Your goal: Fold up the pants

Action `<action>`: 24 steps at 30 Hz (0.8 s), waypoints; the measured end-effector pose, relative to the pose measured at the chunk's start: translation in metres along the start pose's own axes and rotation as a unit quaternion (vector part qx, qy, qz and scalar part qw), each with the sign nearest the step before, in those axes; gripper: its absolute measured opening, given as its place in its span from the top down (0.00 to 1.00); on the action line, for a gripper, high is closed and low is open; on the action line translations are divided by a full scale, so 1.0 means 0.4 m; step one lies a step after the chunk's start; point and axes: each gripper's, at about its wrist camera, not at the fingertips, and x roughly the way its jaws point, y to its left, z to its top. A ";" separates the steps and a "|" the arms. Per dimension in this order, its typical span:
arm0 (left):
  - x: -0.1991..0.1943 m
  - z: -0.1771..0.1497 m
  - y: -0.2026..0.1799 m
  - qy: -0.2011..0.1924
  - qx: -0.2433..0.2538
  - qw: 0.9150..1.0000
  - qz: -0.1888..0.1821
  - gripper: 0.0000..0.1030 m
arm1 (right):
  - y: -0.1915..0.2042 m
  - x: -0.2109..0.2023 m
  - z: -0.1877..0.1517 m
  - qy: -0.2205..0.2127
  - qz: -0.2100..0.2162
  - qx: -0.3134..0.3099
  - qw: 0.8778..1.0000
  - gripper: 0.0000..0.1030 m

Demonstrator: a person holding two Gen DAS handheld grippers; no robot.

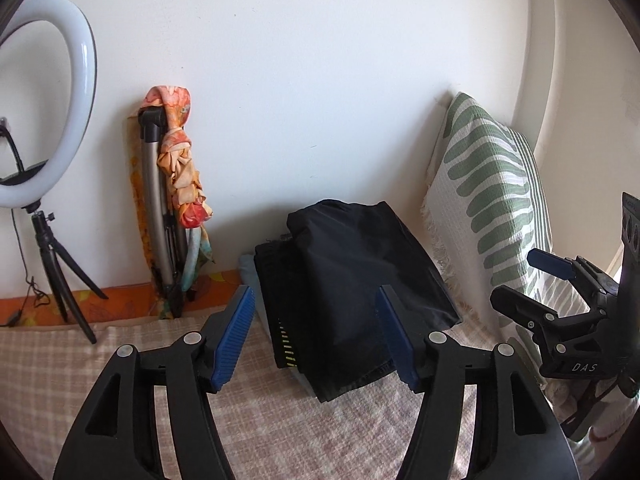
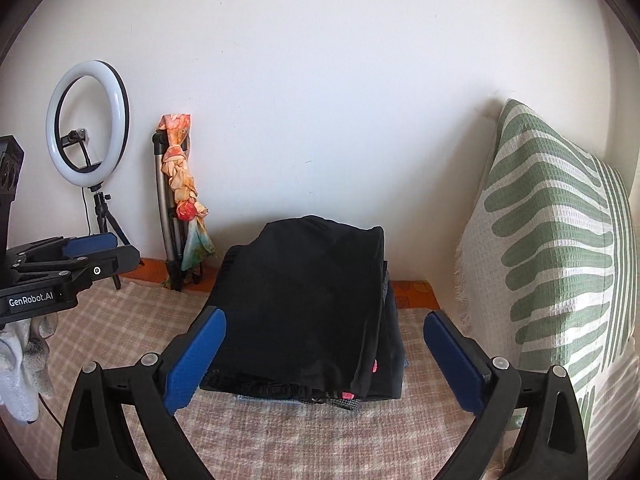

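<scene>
Folded black pants [image 1: 360, 280] lie on top of a stack of folded dark clothes [image 2: 304, 304] on the checked bed cover by the wall. My left gripper [image 1: 316, 332] is open and empty, held just in front of the stack; it also shows at the left of the right wrist view [image 2: 80, 256]. My right gripper [image 2: 324, 356] is open and empty, its blue pads either side of the stack's near end without touching it. It also shows at the right of the left wrist view [image 1: 532, 280].
A green-and-white patterned pillow [image 2: 552, 264] leans upright at the right. A ring light on a small tripod [image 2: 88, 120] and a folded tripod wrapped in an orange scarf [image 2: 180, 200] stand by the wall at the left. A white cloth [image 2: 20, 368] lies at the left edge.
</scene>
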 end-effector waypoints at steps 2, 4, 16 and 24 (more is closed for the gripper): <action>-0.037 -0.015 -0.007 -0.003 0.002 1.000 -0.005 0.35 | 0.019 -0.034 -0.018 -0.004 0.005 0.005 1.000 0.02; -0.075 -0.036 -0.015 -0.005 0.007 1.000 -0.010 0.34 | 0.037 -0.064 -0.037 -0.002 0.016 0.008 1.000 0.02; -0.264 -0.187 -0.055 -0.009 0.027 1.000 -0.006 0.23 | 0.154 -0.232 -0.171 -0.016 -0.005 -0.002 1.000 0.00; -0.344 -0.291 -0.036 -0.003 0.007 1.000 0.011 0.22 | 0.201 -0.281 -0.243 -0.008 -0.009 0.018 1.000 0.00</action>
